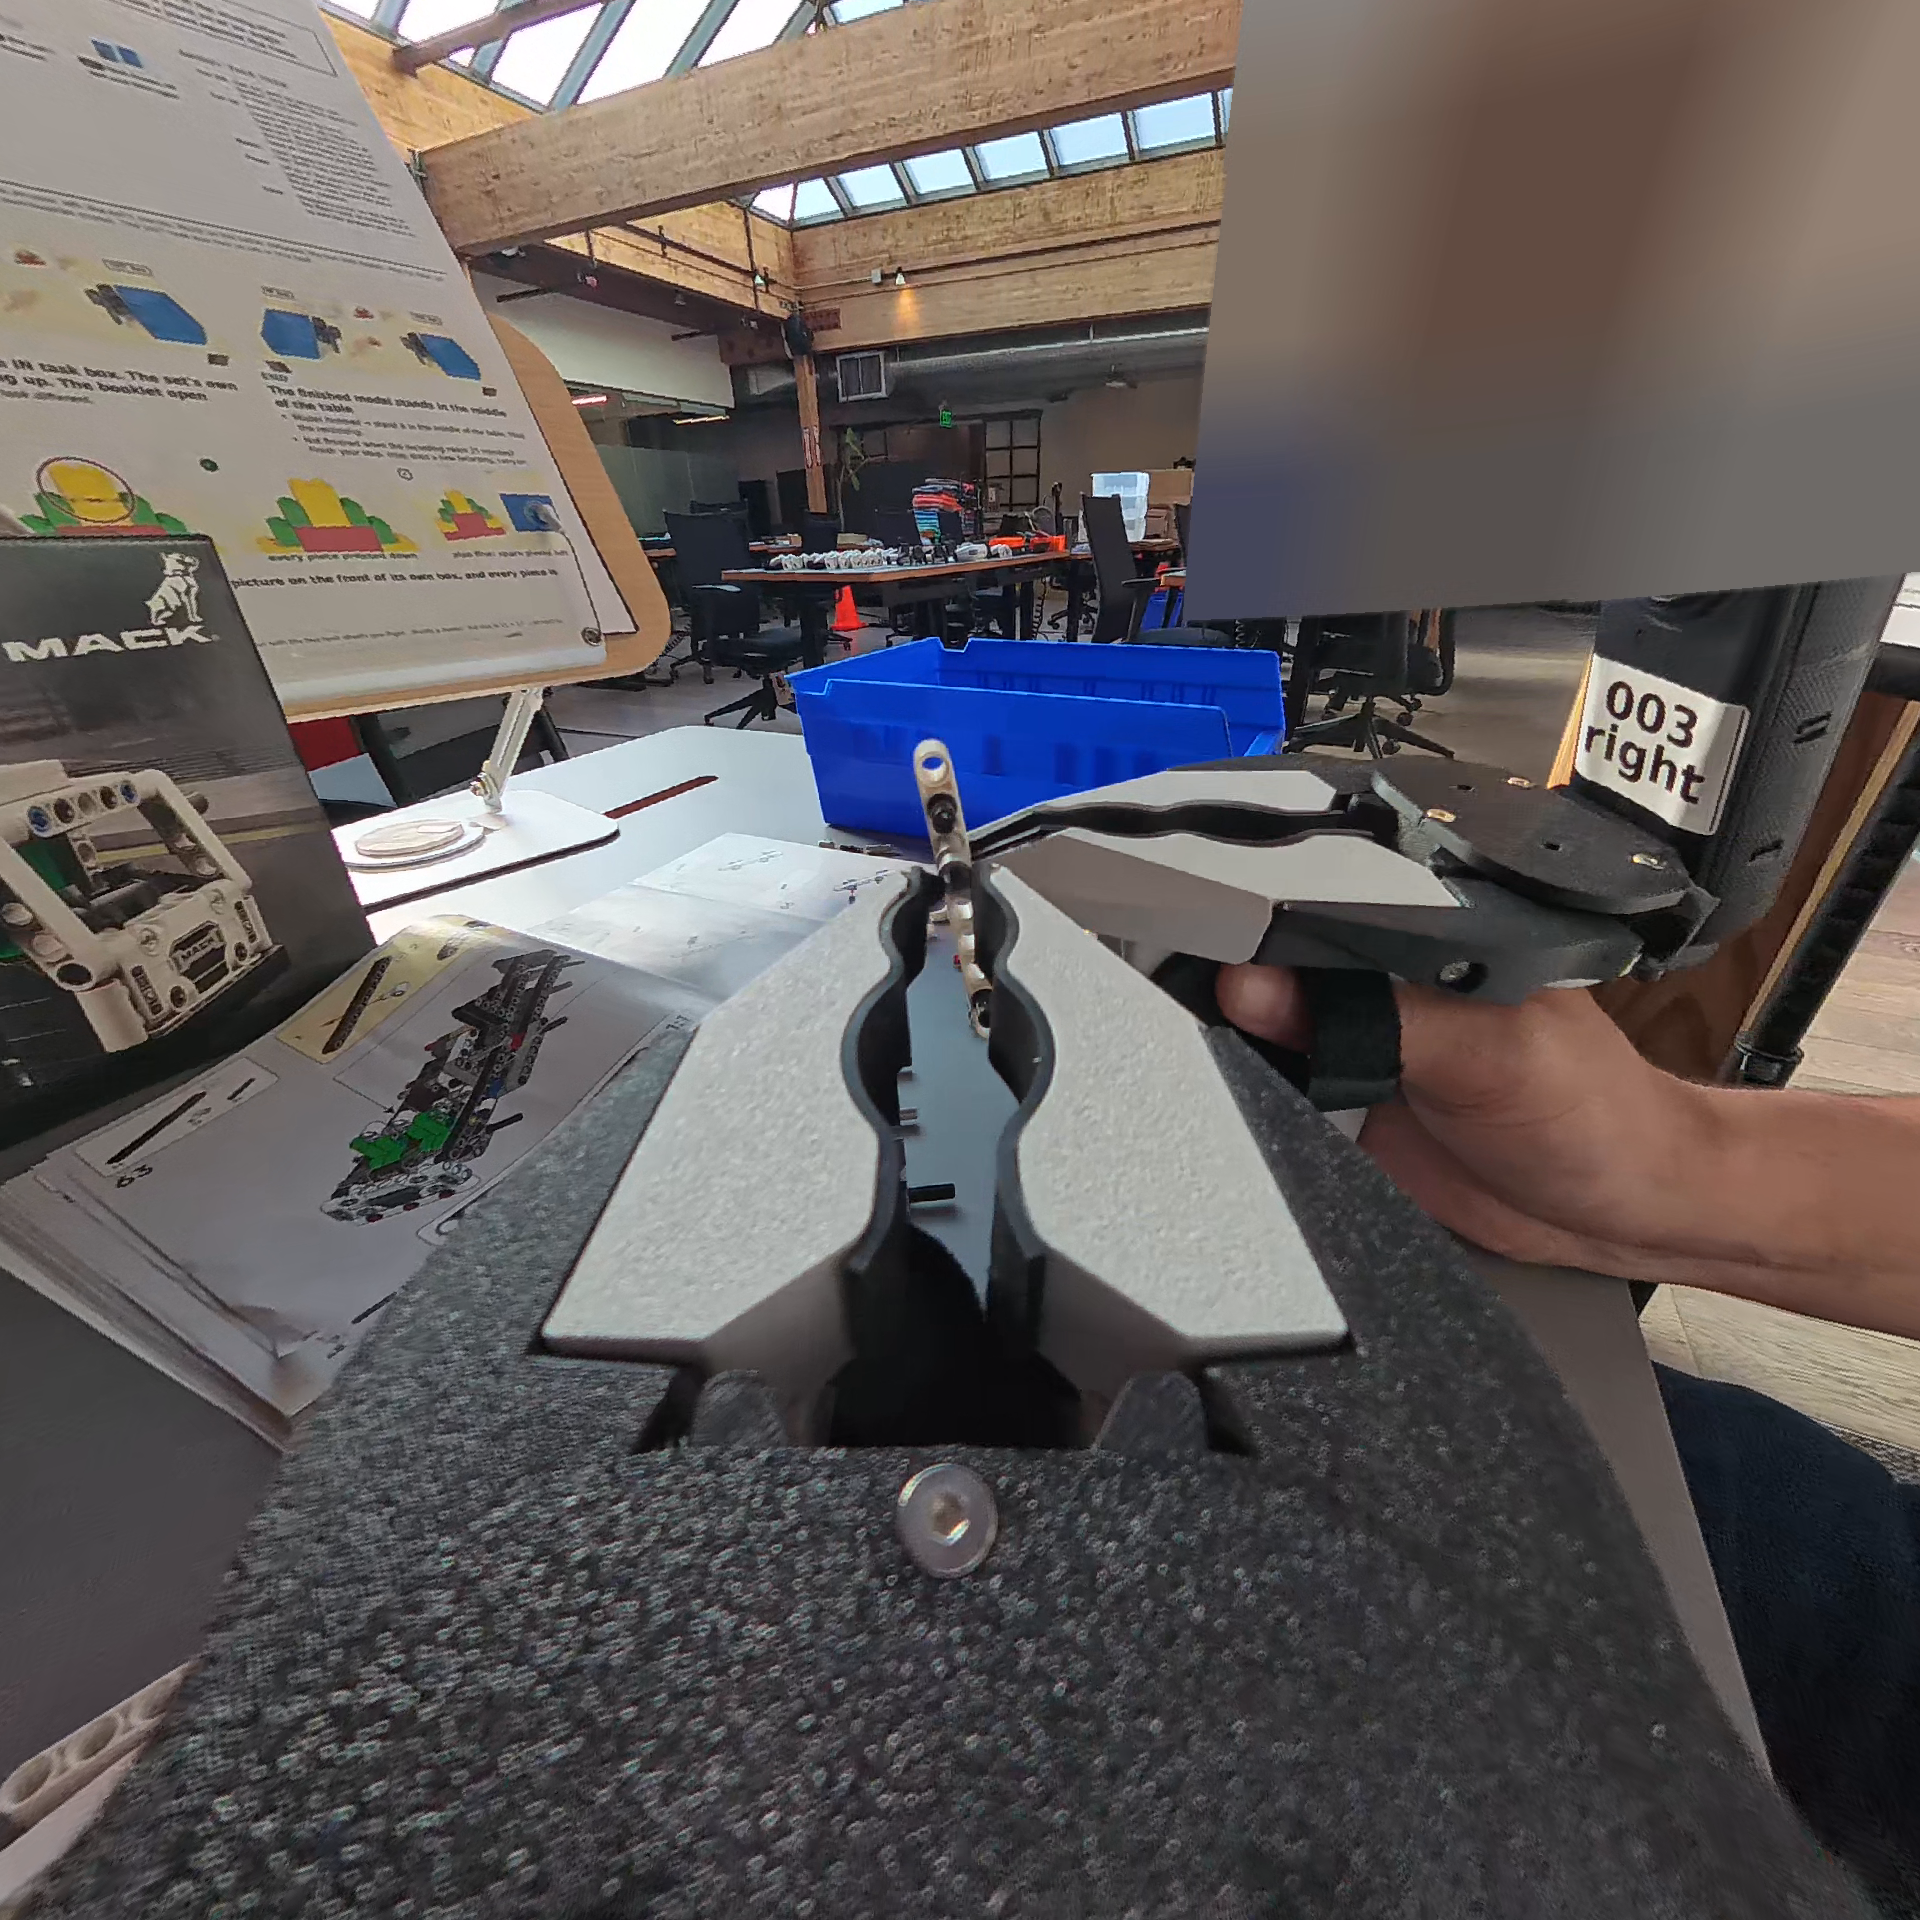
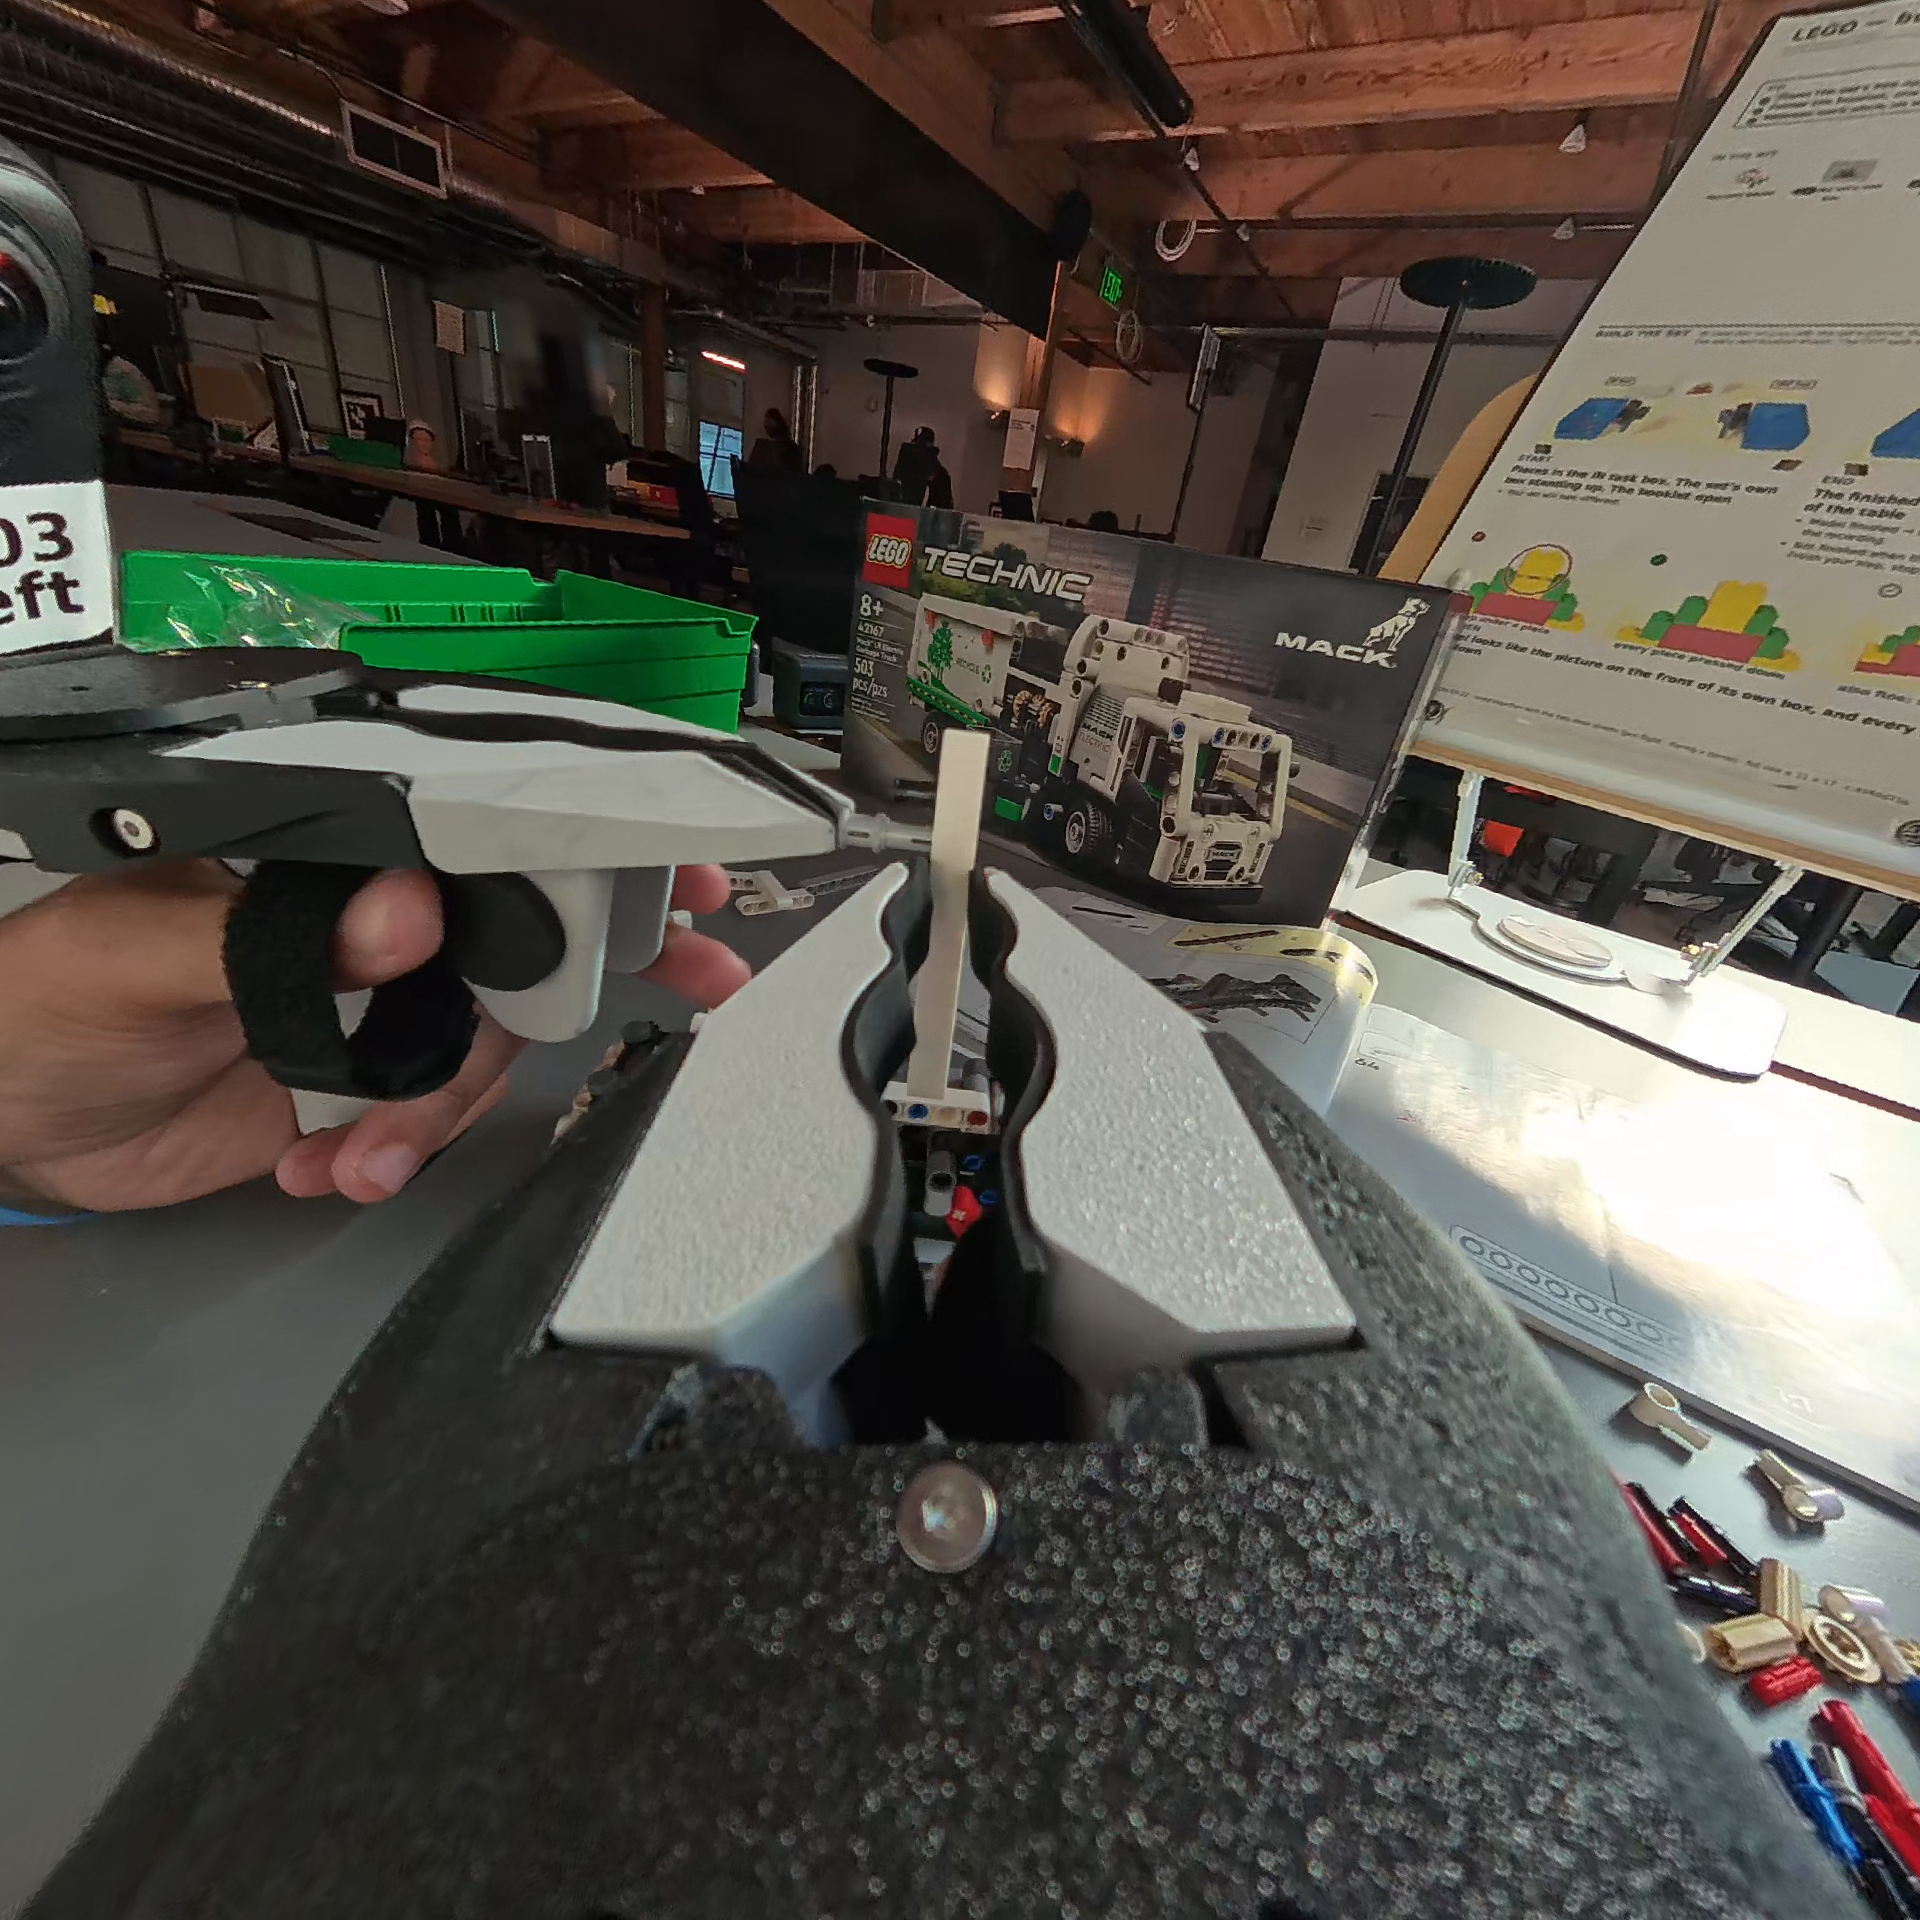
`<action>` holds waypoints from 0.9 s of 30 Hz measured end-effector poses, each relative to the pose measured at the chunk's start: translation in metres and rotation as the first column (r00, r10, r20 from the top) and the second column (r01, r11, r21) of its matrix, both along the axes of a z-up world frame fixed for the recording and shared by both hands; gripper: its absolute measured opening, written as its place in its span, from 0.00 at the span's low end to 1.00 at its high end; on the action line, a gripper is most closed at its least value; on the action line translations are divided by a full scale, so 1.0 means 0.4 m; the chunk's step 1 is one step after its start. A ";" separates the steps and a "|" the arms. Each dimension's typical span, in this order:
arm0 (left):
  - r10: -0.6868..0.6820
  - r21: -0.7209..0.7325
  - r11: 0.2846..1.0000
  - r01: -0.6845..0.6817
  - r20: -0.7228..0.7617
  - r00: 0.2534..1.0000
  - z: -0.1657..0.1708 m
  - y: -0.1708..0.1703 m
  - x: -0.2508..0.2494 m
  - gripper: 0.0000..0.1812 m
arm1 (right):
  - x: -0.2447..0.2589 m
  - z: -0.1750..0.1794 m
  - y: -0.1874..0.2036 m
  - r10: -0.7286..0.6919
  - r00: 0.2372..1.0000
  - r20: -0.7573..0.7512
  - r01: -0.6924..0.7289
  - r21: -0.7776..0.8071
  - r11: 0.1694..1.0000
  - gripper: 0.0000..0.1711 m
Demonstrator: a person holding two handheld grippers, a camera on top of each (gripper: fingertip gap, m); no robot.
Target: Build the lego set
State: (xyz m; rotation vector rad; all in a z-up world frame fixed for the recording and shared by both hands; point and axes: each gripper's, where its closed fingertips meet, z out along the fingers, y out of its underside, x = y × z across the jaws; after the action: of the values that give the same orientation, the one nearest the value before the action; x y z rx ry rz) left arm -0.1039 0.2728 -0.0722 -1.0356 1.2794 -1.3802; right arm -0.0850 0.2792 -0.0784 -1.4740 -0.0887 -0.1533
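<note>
Box: the lego box (image 1: pixel 135 831) stands upright at my far left in the left wrist view, a white truck pictured on its front.
Board: a tilted instruction board (image 1: pixel 301 343) on a stand rises behind the box.
Booklet: the open instruction booklet (image 1: pixel 343 1091) lies flat on the grey surface (image 1: pixel 717 769) in front of the box.
My left gripper: my left gripper (image 1: pixel 948 904) is closed to a narrow gap, pinching a small grey pin (image 2: pixel 871 829) at its tips; in the right wrist view that pin points sideways at the white beam.
White beam: the long white beam (image 2: pixel 954 914) stands upright between my two grippers, its holes and black pins facing my left camera, its flat edge facing my right.
Half-built model: a clump of joined pieces (image 2: pixel 940 1143) with blue, red and grey pins sits at the beam's lower end, deep between my right fingers.
My right gripper: my right gripper (image 2: pixel 945 904) is narrowly set, clamped on the white beam.
Blue bin: a blue bin (image 1: pixel 1039 738) sits on the surface behind the grippers in the left wrist view.
Green bin: a green bin (image 2: pixel 499 634) sits behind my left gripper in the right wrist view.
Loose parts: red, blue, black and tan pins (image 2: pixel 1808 1642) lie scattered on the surface at my far right.
</note>
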 end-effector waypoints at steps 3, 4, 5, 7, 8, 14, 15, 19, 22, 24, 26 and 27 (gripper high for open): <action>-0.010 -0.005 1.000 0.010 -0.005 1.000 0.000 0.000 0.002 0.03 | 0.001 -0.001 0.000 -0.008 1.000 0.012 0.008 -0.002 1.000 0.04; -0.017 -0.004 1.000 0.017 -0.006 1.000 0.000 -0.001 0.002 0.03 | 0.002 0.000 0.000 -0.005 1.000 0.007 0.005 0.001 1.000 0.04; -0.021 -0.001 1.000 0.021 -0.008 1.000 0.000 -0.002 0.003 0.02 | 0.004 0.000 0.000 -0.004 1.000 0.001 0.004 0.001 1.000 0.04; -0.025 0.004 1.000 0.025 -0.005 1.000 0.000 0.000 0.003 0.01 | 0.003 -0.002 0.001 0.010 1.000 -0.013 -0.010 -0.001 1.000 0.04; -0.029 0.005 1.000 0.029 -0.002 1.000 0.001 -0.001 0.003 0.00 | 0.003 -0.002 0.001 0.012 1.000 -0.009 -0.012 -0.001 1.000 0.04; -0.041 -0.006 0.999 0.040 -0.023 0.999 -0.004 0.008 0.007 0.00 | 0.005 -0.009 0.006 0.020 1.000 -0.012 -0.020 -0.016 1.000 0.04; -0.045 -0.016 0.999 0.044 -0.030 0.999 -0.006 0.008 0.008 0.00 | 0.005 -0.010 0.007 0.024 0.999 -0.021 -0.025 -0.019 1.000 0.04; -0.048 -0.050 0.998 0.045 -0.052 0.998 -0.012 0.015 0.013 0.00 | 0.009 -0.019 0.012 0.029 0.999 -0.042 -0.030 -0.038 0.999 0.04; -0.056 -0.079 0.996 0.050 -0.066 0.996 -0.015 0.020 0.016 0.00 | 0.011 -0.024 0.016 0.026 0.998 -0.049 -0.028 -0.046 0.999 0.04; -0.068 -0.107 0.992 0.059 -0.079 0.995 -0.017 0.020 0.016 0.00 | 0.012 -0.026 0.016 0.018 0.999 -0.041 -0.020 -0.052 0.998 0.04; -0.072 -0.125 0.990 0.061 -0.085 0.994 -0.018 0.022 0.015 0.00 | 0.010 -0.028 0.017 0.020 0.999 -0.041 -0.022 -0.057 0.998 0.04; -0.069 -0.123 0.991 0.058 -0.085 0.994 -0.017 0.023 0.015 0.00 | 0.009 -0.029 0.017 0.019 0.999 -0.037 -0.021 -0.059 0.998 0.04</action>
State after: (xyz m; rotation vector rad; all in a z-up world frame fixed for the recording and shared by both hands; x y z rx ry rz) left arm -0.0979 0.2821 -0.0791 -1.1582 1.3173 -1.4889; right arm -0.0813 0.2861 -0.0899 -1.5340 -0.0796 -0.1083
